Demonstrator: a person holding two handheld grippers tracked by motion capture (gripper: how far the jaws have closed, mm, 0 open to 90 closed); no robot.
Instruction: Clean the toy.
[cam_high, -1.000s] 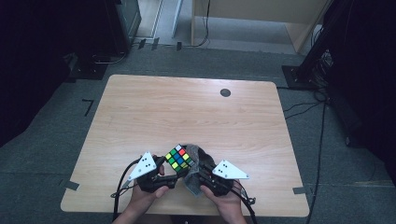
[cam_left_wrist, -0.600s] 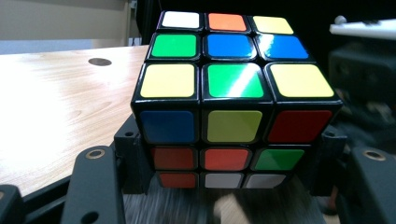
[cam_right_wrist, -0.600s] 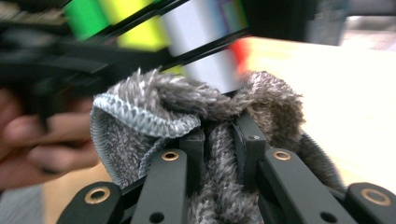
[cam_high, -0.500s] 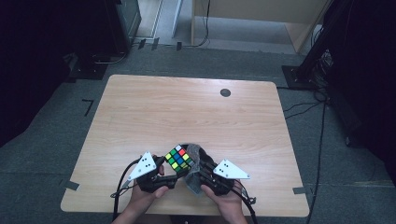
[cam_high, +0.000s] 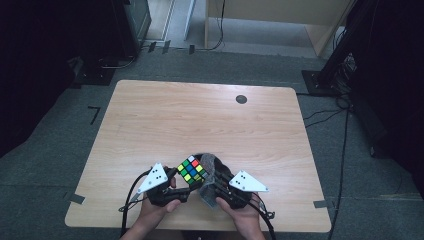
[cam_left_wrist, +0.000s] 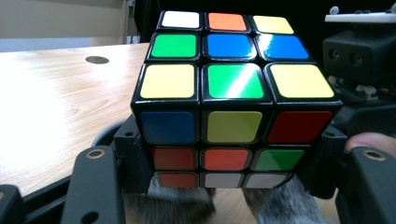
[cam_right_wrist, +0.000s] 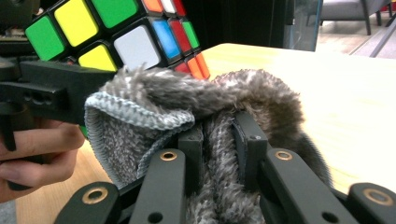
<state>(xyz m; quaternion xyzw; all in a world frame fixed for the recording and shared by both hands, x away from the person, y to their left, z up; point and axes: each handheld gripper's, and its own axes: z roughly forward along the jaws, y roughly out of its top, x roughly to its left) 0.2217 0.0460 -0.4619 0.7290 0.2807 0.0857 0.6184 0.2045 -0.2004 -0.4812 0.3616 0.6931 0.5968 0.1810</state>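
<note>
A scrambled colour cube (cam_high: 191, 170) (cam_left_wrist: 229, 98) (cam_right_wrist: 116, 32) is held just above the near edge of the wooden table (cam_high: 200, 120). My left gripper (cam_high: 176, 186) (cam_left_wrist: 229, 158) is shut on the cube's lower sides. A grey furry cloth (cam_high: 209, 177) (cam_right_wrist: 205, 116) is pinched between the jaws of my right gripper (cam_high: 212, 189) (cam_right_wrist: 218, 135) and pressed against the cube's right side. In the left gripper view the cloth (cam_left_wrist: 187, 205) shows under the cube.
A small dark round spot (cam_high: 241, 99) lies on the table's far right part. Black equipment stands and cables (cam_high: 345, 105) sit on the grey floor around the table. A wooden cabinet (cam_high: 270, 15) stands beyond it.
</note>
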